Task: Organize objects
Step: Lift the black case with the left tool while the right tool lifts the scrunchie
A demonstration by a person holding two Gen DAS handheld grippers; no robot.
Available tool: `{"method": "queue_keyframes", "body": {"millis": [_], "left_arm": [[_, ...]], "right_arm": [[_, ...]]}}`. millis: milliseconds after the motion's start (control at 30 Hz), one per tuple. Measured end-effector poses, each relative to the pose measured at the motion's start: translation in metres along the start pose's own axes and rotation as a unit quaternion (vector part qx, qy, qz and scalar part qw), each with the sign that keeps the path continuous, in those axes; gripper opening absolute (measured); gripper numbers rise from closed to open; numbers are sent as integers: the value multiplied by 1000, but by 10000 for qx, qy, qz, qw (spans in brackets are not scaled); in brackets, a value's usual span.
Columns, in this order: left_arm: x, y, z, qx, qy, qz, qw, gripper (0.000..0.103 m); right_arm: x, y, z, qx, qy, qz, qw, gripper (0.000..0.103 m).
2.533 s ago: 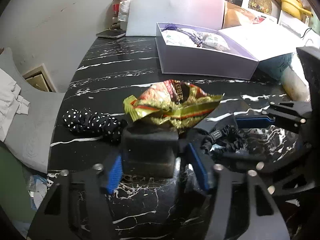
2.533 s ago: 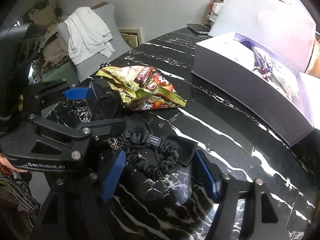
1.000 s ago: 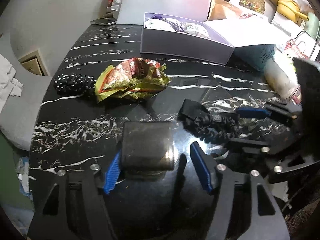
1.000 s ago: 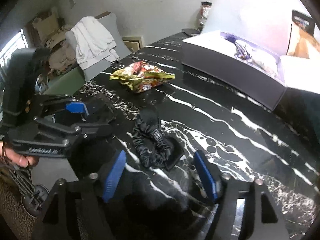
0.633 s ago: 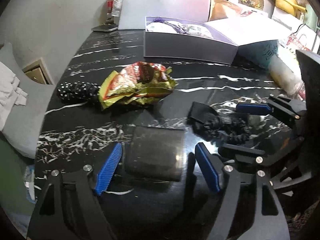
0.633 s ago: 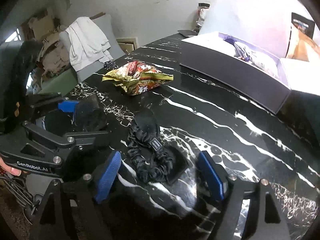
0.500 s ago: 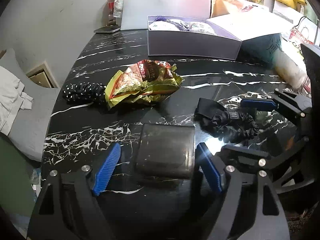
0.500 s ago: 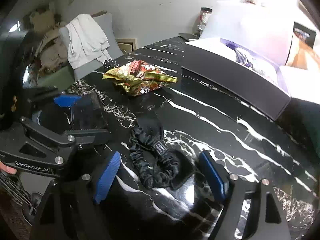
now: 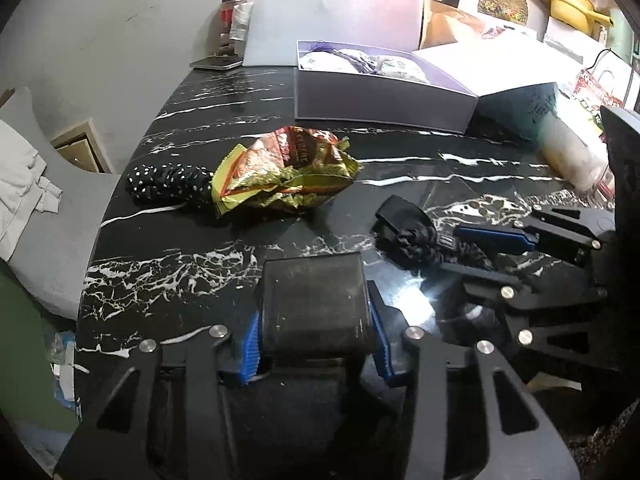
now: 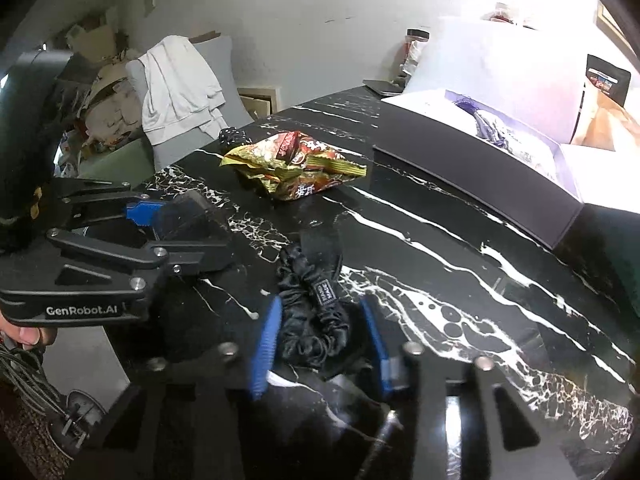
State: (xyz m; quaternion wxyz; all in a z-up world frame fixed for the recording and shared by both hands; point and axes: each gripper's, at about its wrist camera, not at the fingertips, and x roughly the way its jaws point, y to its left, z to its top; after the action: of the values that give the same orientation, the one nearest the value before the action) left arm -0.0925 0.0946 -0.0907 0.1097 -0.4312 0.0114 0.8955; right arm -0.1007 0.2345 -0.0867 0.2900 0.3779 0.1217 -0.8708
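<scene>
Black marble with white veins forms the desk (image 9: 168, 276). At its 10 o'clock lies a dotted black scrunchie (image 9: 166, 181), touching a crumpled gold snack bag (image 9: 280, 178) just to its 3 o'clock. Nearer, at 6 o'clock, the left tool (image 9: 315, 340) is closing its blue pads on a dark boxy wallet (image 9: 314, 306). Toward 3 o'clock, the right tool (image 10: 322, 338) is closing around a black satin scrunchie (image 10: 314, 312) lying on the desk. An open lavender box (image 9: 384, 98) sits at 1 o'clock.
</scene>
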Motion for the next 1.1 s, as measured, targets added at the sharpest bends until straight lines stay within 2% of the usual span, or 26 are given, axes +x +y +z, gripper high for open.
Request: {"method": "queue_keyframes", "body": {"millis": [67,133,200,233,400,833,1100], "left_arm": [[-1,-1,1,-75,131,-129,9998,42],[-5,0,2,-276,260,-310,9988,42],[-10,0,3,-359,272,-361,9983,42],[-12,-2,3,-335,246,-256,9988,42],[-19,-4,4,-307,256,-68,9992,42],[-41,-16,20,-267,53,236,9994,42],[-44,-39,38,-108,59,203,9997,42]], "right_arm": [[-1,1,0,-8,25,20,10000,31],[-3,-3,2,121,98,514,9986,25],[-1,-15,4,674,230,1175,9905,23],[-1,-18,5,758,252,1197,9896,23],[-3,-17,6,636,296,941,9931,22],[-41,-24,10,511,43,184,9985,22],[-66,-34,9,559,-76,-89,9984,22]]}}
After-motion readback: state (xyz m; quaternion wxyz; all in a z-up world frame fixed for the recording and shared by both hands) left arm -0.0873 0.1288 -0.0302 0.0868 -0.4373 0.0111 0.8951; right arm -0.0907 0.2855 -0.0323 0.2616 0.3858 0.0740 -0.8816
